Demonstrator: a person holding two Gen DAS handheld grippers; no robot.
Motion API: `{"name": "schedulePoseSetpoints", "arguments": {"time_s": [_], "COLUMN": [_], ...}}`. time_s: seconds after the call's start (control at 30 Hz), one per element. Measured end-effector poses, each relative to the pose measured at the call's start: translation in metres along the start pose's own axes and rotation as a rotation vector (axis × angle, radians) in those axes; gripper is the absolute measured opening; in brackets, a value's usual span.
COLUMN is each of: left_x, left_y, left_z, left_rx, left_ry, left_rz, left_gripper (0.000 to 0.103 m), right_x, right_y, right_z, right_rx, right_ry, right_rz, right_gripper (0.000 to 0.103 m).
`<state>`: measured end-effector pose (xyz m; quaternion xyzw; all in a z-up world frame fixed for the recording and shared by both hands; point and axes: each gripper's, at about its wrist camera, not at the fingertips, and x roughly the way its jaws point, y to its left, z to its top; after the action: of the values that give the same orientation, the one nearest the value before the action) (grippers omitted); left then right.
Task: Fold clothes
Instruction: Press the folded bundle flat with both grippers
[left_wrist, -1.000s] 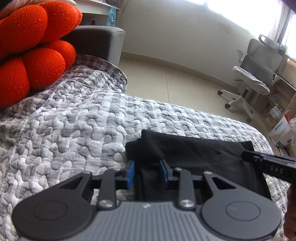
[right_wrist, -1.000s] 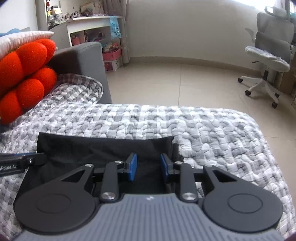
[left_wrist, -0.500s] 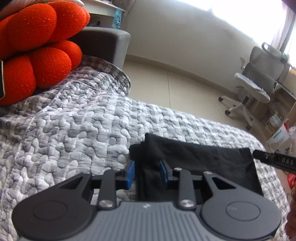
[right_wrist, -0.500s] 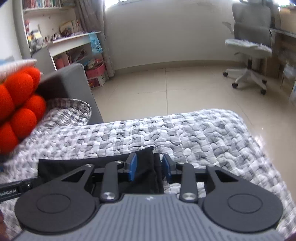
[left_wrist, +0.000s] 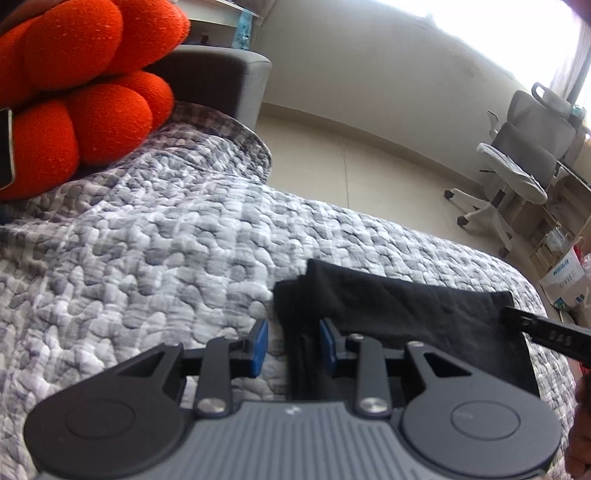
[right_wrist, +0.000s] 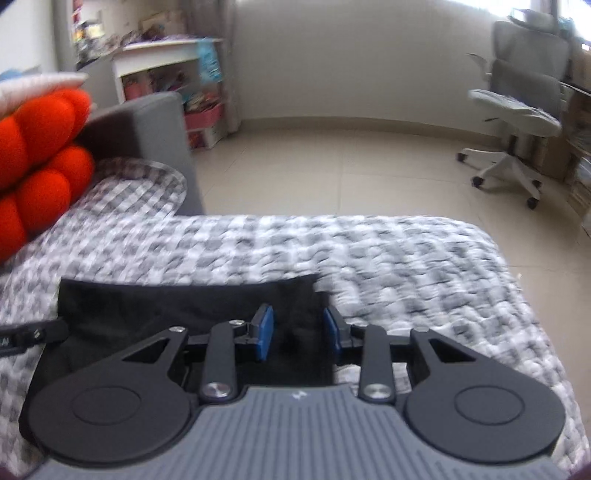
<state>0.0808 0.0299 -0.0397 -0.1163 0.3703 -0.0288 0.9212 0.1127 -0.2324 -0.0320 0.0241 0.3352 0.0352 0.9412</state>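
- A black garment (left_wrist: 406, 317) lies flat on the quilt (left_wrist: 147, 258), already in a layered rectangle with stacked edges showing at its left end.
- Left gripper (left_wrist: 291, 345) sits low at that left end, jaws spread, the stacked edge between the blue pads (left_wrist: 260, 341) with no pinch on it.
- Right gripper (right_wrist: 297, 334) is at the right end, jaws spread too, cloth between the pads, nothing clamped; this view is blurred.
- Progress call: at least one fold is in the garment. This could be a pause before another fold, or the finished piece just set down; I can't tell which.
- Containers: none on the quilt. A box (left_wrist: 563, 282) stands on the floor far right, contents too small to read.
- Orange cushion (left_wrist: 74, 92) sits well apart, at the sofa end.
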Motion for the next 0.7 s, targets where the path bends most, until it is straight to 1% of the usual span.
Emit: {"name": "schedulePoseSetpoints", "arguments": {"time_s": [0.07,0.1,0.17,0.23,0.3,0.47,0.63,0.67,0.7], "left_x": [-0.002,-0.004,-0.006,-0.008,-0.01,-0.016,-0.012,-0.011,-0.011], "left_y": [0.005,0.008,0.011,0.01,0.004,-0.004,-0.005,-0.005,-0.004], "left_z": [0.002,0.004,0.005,0.004,0.001,-0.007,-0.011,-0.011,-0.011], "left_rx": [-0.024,-0.038,-0.062,-0.068,-0.052,-0.03,-0.027,-0.031,-0.034], "left_ry": [-0.007,-0.011,-0.013,-0.01,-0.007,-0.006,0.018,0.021,0.023], "left_rz": [0.001,0.001,-0.01,-0.029,-0.04,-0.063,-0.052,-0.053,-0.052], "left_gripper": [0.031,0.032,0.033,0.034,0.035,0.035,0.035,0.035,0.035], "right_x": [-0.005,-0.009,-0.019,-0.028,-0.036,-0.029,-0.021,-0.017,-0.016], "right_y": [-0.007,-0.01,-0.016,-0.013,-0.01,0.013,0.036,0.04,0.043], "right_z": [0.001,0.003,0.004,0.002,0.0,-0.004,-0.009,-0.011,-0.013], "right_rx": [0.031,0.057,0.127,0.152,0.169,0.112,0.049,0.034,0.014], "right_ry": [-0.009,-0.009,-0.008,-0.008,-0.007,0.062,0.135,0.16,0.164], "right_rz": [-0.016,-0.004,0.054,0.078,0.096,0.149,0.202,0.205,0.198], "right_gripper": [0.034,0.035,0.035,0.035,0.035,0.035,0.035,0.035,0.035]}}
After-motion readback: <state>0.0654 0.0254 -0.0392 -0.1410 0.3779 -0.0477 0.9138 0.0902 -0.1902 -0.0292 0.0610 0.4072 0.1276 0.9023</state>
